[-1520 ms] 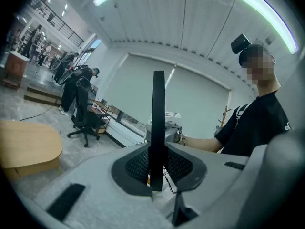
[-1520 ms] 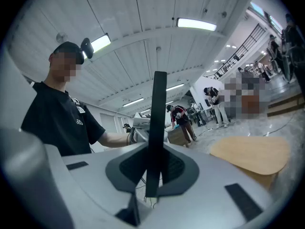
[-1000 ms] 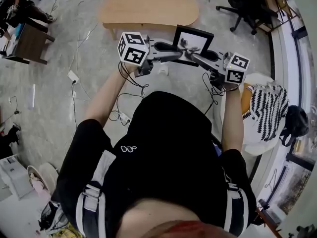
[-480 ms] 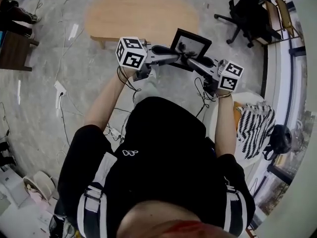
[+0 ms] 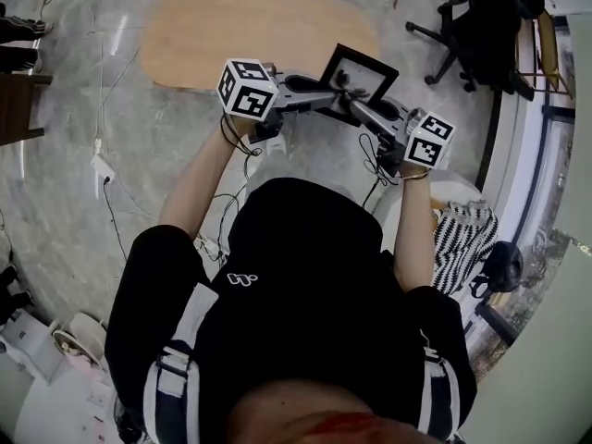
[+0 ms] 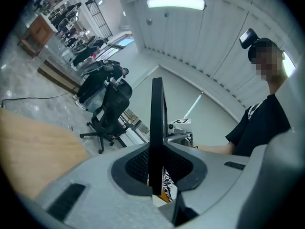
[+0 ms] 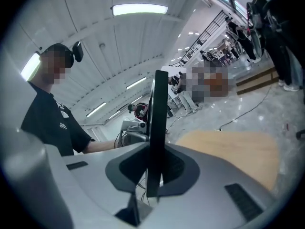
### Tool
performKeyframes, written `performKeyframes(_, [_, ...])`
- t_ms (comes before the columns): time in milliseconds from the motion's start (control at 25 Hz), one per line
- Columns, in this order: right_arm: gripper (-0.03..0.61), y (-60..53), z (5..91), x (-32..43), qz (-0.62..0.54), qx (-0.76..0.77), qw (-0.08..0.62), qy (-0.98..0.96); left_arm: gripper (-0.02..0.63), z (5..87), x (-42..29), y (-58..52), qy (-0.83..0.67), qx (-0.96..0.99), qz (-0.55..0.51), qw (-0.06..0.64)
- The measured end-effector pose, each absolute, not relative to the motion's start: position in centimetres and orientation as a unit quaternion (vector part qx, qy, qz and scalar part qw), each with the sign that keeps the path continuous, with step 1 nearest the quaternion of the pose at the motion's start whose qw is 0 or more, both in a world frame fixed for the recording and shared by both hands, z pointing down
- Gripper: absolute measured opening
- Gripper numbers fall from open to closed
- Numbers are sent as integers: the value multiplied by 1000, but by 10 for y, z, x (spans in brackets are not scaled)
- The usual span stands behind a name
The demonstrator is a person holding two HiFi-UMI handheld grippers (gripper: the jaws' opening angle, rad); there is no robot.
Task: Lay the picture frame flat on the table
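A black picture frame [image 5: 357, 71] with a white middle hangs in the air in front of me, held from both sides over the floor, just short of the oval wooden table [image 5: 240, 28]. My left gripper [image 5: 331, 94] is shut on the frame's left edge and my right gripper [image 5: 357, 106] on its near right edge. In the left gripper view the frame [image 6: 157, 128] stands edge-on between the pads of the left gripper [image 6: 157, 171]. The right gripper view shows the same thin edge [image 7: 157, 128] clamped in the right gripper [image 7: 153, 171], with the table [image 7: 233, 151] beyond.
A black office chair [image 5: 474, 24] stands at the far right. A striped bag [image 5: 461, 234] and a dark backpack [image 5: 499, 266] lie at my right. Cables and a power strip [image 5: 96, 165] run across the grey floor at the left.
The table has come closer and now fills more of the top of the head view. Both grippers keep the same hold on the frame, which has tilted slightly.
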State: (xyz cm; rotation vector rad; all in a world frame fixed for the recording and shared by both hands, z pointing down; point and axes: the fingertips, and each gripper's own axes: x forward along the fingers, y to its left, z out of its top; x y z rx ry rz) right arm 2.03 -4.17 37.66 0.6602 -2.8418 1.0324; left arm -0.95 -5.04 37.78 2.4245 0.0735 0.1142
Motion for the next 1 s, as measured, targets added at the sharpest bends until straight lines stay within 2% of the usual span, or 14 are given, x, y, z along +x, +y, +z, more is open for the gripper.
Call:
performKeyframes(560, [48,-120,483,64,454,236,-11,-859,60,482,33,-130,-37,867,26,497])
performKeyframes(1000, [51,-154,693,77,548,231,-21,-804,60,692,42,-165,-99,814,38,571])
